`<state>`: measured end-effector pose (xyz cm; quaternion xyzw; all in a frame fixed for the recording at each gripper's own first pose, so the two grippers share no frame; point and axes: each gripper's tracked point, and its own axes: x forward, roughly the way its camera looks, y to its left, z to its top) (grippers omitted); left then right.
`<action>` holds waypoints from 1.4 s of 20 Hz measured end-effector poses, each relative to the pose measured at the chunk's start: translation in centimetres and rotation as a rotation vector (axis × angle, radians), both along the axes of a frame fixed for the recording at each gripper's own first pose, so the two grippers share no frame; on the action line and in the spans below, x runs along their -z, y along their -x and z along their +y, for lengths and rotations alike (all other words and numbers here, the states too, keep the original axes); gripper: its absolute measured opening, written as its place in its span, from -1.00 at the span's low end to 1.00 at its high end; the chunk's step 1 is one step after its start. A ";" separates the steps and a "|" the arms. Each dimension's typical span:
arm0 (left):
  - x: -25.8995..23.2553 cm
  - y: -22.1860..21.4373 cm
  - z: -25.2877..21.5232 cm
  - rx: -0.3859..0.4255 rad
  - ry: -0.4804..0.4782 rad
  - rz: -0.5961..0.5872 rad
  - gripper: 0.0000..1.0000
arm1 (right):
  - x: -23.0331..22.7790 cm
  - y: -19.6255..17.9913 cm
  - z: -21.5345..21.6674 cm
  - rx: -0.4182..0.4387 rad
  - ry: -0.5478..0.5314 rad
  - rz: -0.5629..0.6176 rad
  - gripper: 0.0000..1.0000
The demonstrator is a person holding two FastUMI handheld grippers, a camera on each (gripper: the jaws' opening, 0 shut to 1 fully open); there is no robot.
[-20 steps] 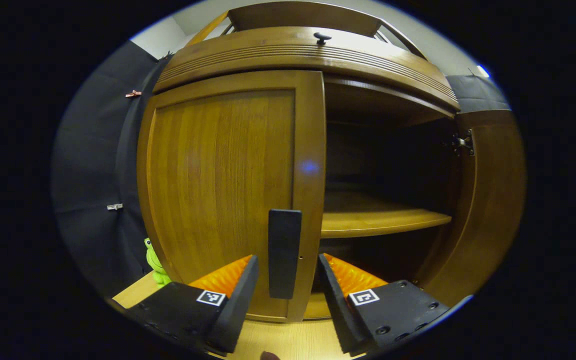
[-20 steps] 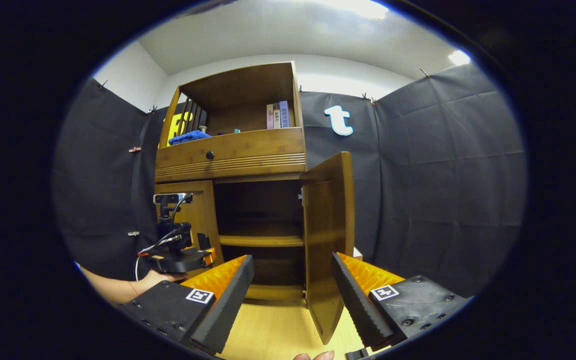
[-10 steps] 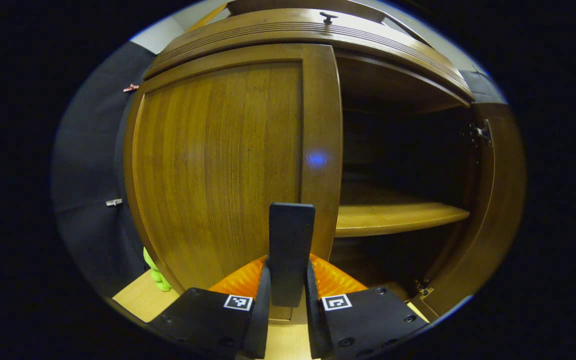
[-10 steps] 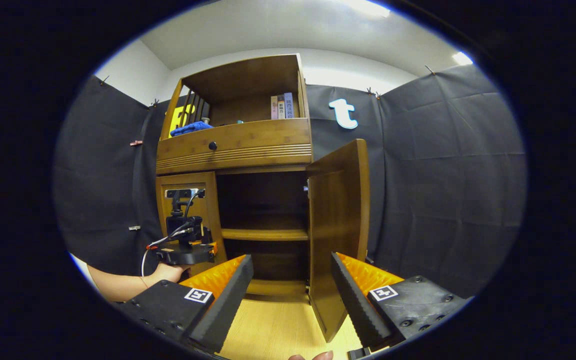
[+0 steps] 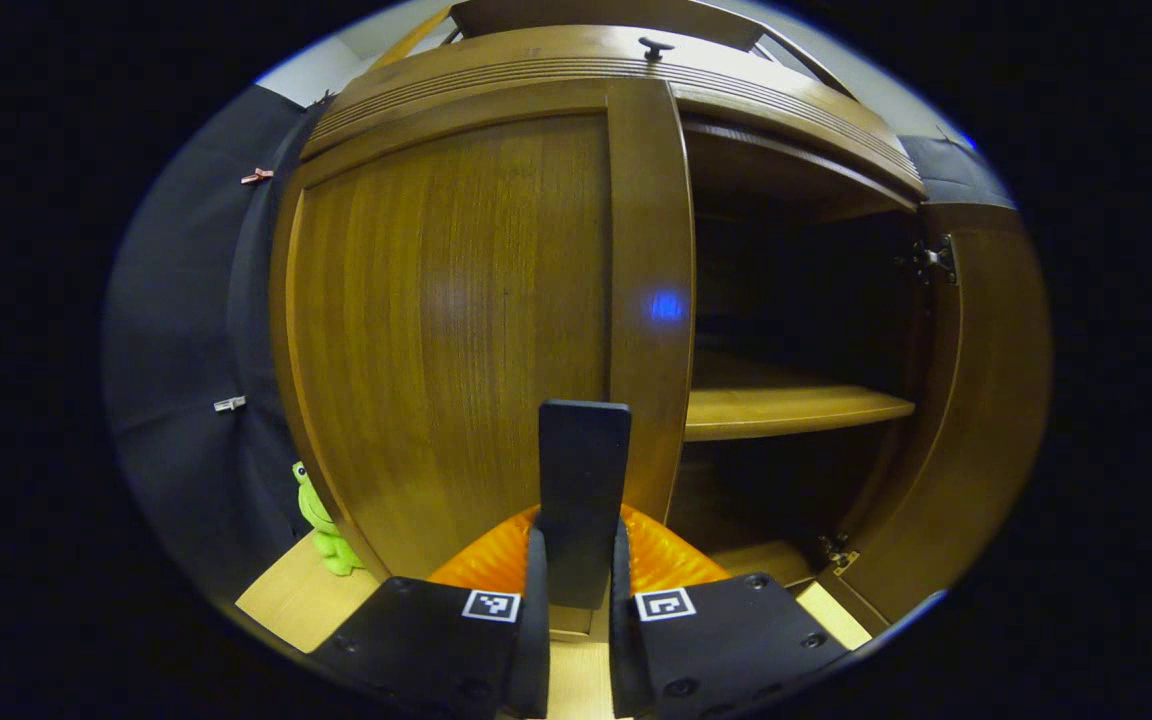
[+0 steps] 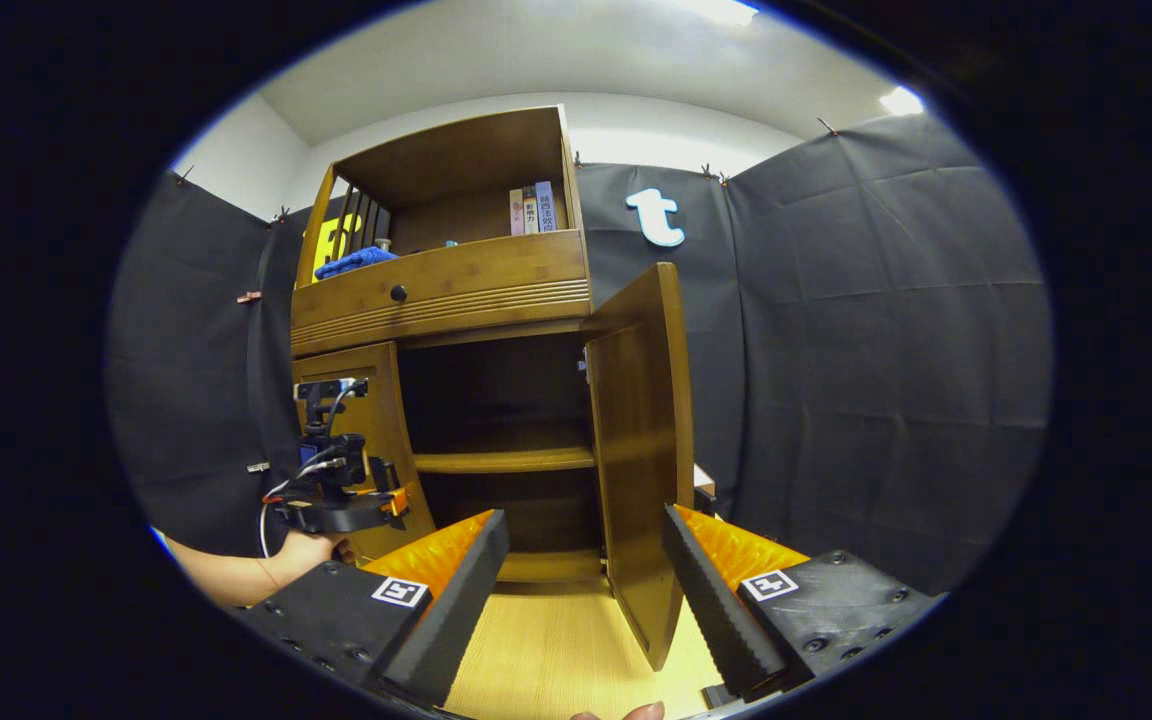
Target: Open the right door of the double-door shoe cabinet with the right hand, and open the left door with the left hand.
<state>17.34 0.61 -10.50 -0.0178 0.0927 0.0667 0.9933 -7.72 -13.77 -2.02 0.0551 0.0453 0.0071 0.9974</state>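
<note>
Left gripper (image 5: 576, 590) clamped on the black handle (image 5: 583, 500) of the left door (image 5: 456, 330), jaws pressing that upright bar from both sides. Left door nearly shut, its free edge just proud of the cabinet front. Same left gripper seen in the right gripper view (image 6: 336, 495), held from below by a hand (image 6: 308, 548) against the left door (image 6: 361, 440).

Right door swung wide open (image 6: 636, 450), standing edge-on toward the front of the light wooden floor (image 6: 546, 650); in the left gripper view the inner face of that right door (image 5: 986, 420) with its hinge (image 5: 931, 262) near the top. Dark cabinet interior exposed, one shelf (image 5: 786, 410) across the middle.

Right gripper (image 6: 581, 590) held back from the cabinet, jaws spread wide, gripping nothing, lower edge of the right door between them farther off.

Drawer with a round knob (image 6: 398, 293) above the doors; blue cloth (image 6: 356, 262) and a few books (image 6: 531, 208) in the open top compartment. Green toy frog (image 5: 321, 520) on the floor beside the cabinet's left corner
</note>
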 end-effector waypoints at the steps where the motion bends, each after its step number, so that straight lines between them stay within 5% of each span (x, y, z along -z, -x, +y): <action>1: 0.0 0.7 0.2 0.008 -0.010 0.001 -0.43 | -0.1 0.3 0.1 0.001 -0.002 0.000 0.83; 10: 0.5 8.6 3.1 -0.026 -0.002 0.006 -0.49 | -0.4 1.7 2.3 -0.015 -0.029 0.005 0.83; 28: 1.8 20.0 16.4 -0.124 0.010 0.004 -0.80 | 0.1 2.7 11.1 -0.147 -0.019 0.015 0.95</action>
